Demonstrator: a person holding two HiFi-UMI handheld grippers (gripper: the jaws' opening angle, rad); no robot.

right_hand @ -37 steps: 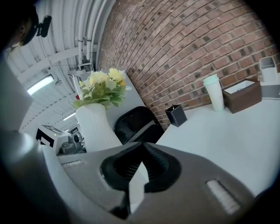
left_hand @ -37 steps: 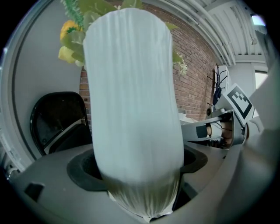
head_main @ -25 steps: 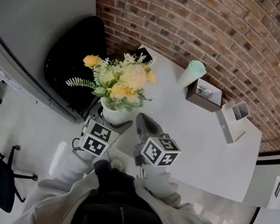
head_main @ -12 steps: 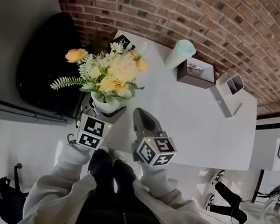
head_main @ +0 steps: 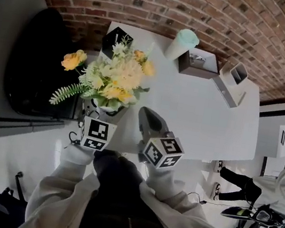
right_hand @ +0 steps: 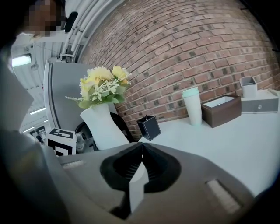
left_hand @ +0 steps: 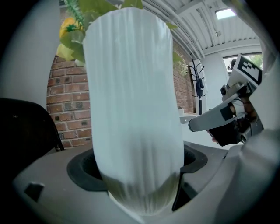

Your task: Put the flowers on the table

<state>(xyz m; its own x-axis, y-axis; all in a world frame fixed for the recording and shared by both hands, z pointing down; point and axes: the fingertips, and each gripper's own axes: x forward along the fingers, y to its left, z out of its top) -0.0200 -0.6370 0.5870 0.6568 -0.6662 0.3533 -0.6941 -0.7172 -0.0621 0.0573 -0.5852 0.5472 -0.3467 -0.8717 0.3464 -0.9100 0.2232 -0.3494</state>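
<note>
White ribbed vase (left_hand: 133,109) between the left gripper's (left_hand: 140,192) fingers; flowers (head_main: 113,76) yellow and cream (green fern sprays); beyond the fingers, plain white table (head_main: 201,120), pale mint cup (head_main: 181,42), red-brown brick wall (head_main: 214,9).

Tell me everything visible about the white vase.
The white vase is tall, ribbed lengthwise, matte like ceramic, narrowing toward its base. It holds yellow and cream flowers with green fern. The left gripper clamps its lower part; it leans slightly, by the table's left edge. Whether it touches the table is unclear.
</note>
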